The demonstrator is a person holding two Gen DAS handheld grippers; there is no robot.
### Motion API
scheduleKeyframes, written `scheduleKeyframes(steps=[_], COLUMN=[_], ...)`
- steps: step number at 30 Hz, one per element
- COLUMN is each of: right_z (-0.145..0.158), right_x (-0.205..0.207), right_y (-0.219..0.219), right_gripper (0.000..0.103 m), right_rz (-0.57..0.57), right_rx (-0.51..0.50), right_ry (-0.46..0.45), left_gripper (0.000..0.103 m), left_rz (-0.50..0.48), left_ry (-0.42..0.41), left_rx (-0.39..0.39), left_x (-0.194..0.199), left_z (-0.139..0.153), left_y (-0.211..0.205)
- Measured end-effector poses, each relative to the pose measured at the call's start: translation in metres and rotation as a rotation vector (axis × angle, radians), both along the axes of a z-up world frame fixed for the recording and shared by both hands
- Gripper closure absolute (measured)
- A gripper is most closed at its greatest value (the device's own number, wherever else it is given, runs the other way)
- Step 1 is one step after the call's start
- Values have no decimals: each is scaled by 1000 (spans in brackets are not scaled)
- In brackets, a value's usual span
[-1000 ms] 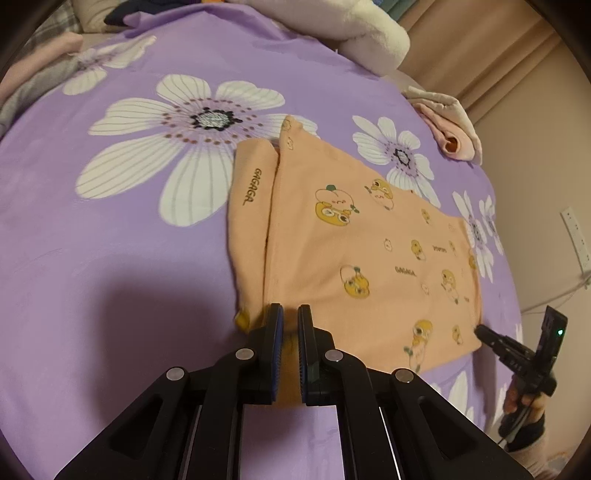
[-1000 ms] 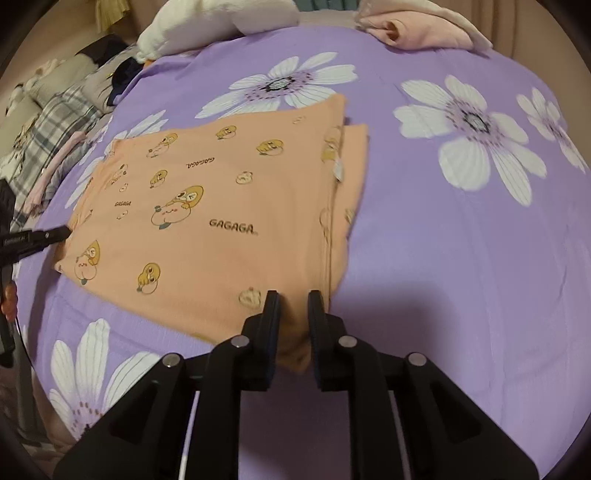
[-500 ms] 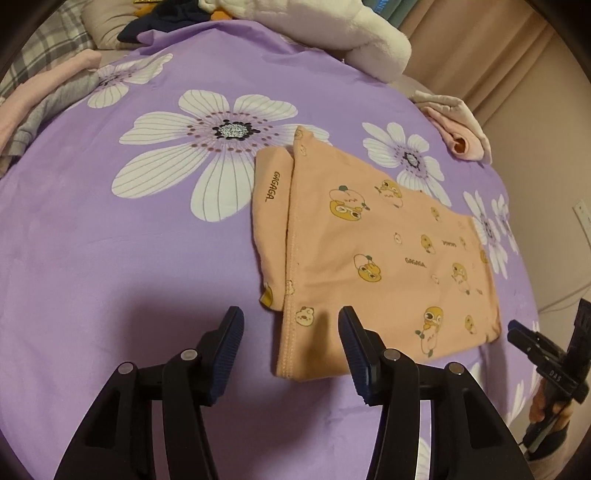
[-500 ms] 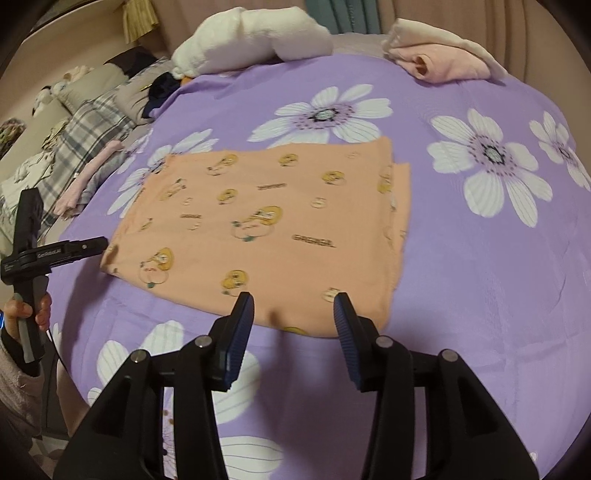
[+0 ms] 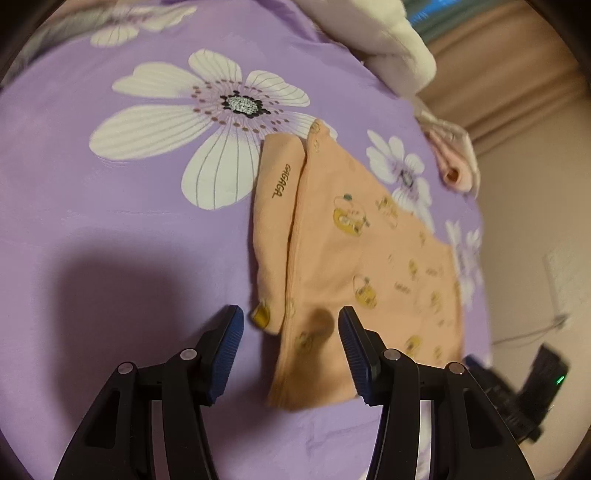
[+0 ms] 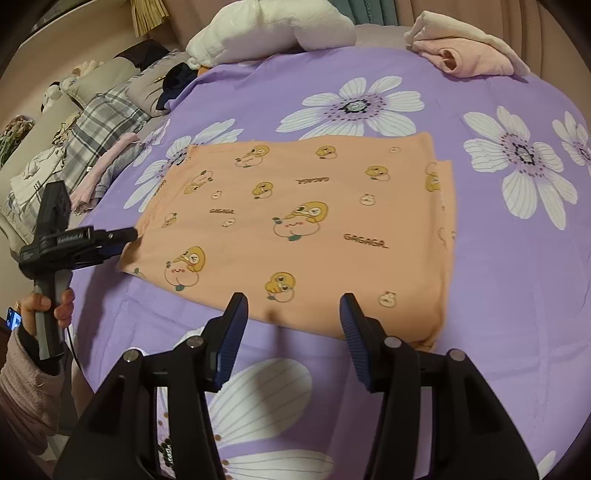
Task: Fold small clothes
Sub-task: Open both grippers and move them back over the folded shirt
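Observation:
An orange garment with duck prints [image 6: 295, 221] lies flat and folded on the purple flowered bedsheet [image 6: 517, 295]; it also shows in the left wrist view [image 5: 354, 258]. My left gripper [image 5: 288, 332] is open, hovering over the garment's near corner, not touching it. In the right wrist view the left gripper [image 6: 122, 236] sits at the garment's left edge. My right gripper [image 6: 291, 317] is open and empty, just above the garment's near edge. The right gripper shows blurred at the lower right of the left wrist view [image 5: 517, 391].
A white plush pillow [image 6: 273, 29] and a pink folded garment [image 6: 465, 51] lie at the bed's far side. Plaid and pink clothes [image 6: 99, 140] are piled at the left edge. A wall with an outlet [image 5: 561, 280] borders the bed.
Both grippers were shut on the garment's edge a second ago; they opened, let it go and drew back. The garment now lies flat.

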State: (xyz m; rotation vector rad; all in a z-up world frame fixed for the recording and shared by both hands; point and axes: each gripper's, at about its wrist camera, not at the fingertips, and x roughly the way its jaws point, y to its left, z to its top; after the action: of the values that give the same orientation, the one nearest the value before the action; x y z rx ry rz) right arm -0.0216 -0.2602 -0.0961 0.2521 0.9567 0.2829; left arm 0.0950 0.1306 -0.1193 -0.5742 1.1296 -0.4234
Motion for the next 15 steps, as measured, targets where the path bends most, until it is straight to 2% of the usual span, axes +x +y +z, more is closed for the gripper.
scheduleKeyframes(steps=[2,8,15], right_z=[2,5,0], right_x=[2,12,33], right_y=[3,12,22], right_gripper=[51,51,50], right_rz=[9,31,37], right_rx=[10,65,143], right_ry=[-4,-8,17], left_gripper=[52,52,52], left_rz=[17,43,4], left_ry=[15,38,57], left_rx=[-61,-180,-246], left_x=[5,24,48], left_z=[-3,-11,-16], left_y=[5,7,-10])
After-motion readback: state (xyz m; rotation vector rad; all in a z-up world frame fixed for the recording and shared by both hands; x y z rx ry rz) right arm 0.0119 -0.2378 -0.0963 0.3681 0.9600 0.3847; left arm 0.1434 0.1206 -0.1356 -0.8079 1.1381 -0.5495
